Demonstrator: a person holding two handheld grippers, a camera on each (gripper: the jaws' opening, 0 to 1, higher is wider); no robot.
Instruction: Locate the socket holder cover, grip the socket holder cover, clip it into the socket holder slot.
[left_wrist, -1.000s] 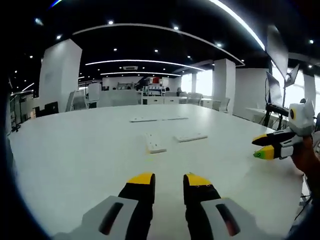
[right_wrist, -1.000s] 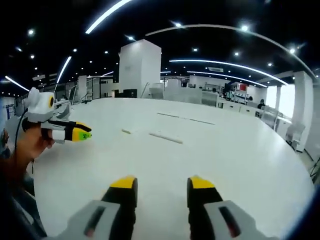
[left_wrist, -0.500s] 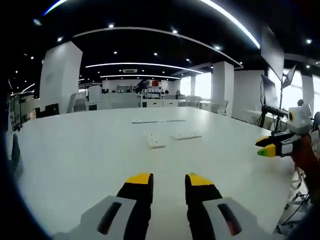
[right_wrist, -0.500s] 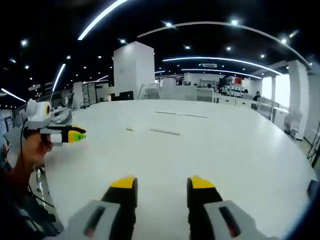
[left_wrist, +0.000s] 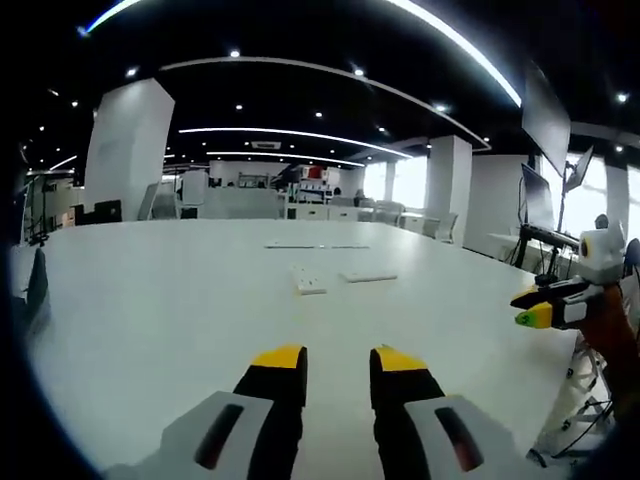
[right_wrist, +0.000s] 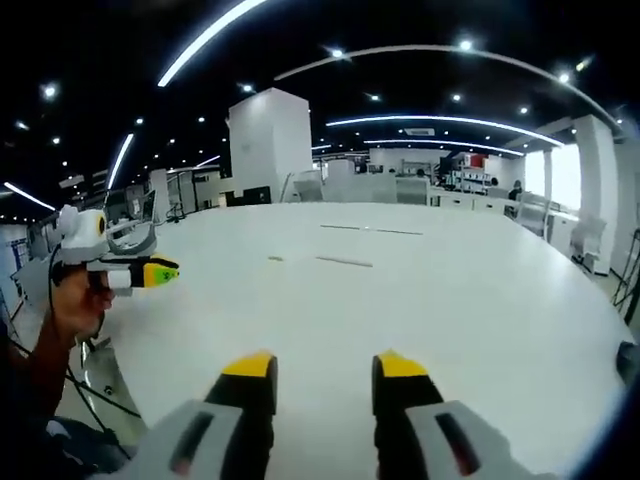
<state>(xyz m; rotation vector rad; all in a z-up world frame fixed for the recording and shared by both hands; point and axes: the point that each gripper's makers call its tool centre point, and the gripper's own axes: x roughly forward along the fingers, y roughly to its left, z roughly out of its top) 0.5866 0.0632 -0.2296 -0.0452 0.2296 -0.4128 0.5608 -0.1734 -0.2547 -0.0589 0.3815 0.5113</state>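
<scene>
Large white worktop (left_wrist: 150, 300) spans both views, in an open office with white pillars and ceiling light strips.

Left gripper (left_wrist: 335, 360) — jaws apart, nothing between them, hovering over the near part of the worktop. Right gripper (right_wrist: 325, 365) likewise released, nothing in its jaws, above the worktop's near edge. In the left gripper view the right gripper comes in at the right edge, held by a hand (left_wrist: 612, 325) beyond the worktop's rim.

Socket holder (left_wrist: 309, 281) — small white block lying flat on the worktop, well ahead of the left gripper and slightly left of its line. Socket holder cover (left_wrist: 368, 276), a flat white strip, lies just right of the holder, apart from it. Two longer thin white strips (left_wrist: 315, 245) lie farther back.

In the right gripper view the same parts are distant low slivers (right_wrist: 345, 261); which is which I cannot tell.
</scene>
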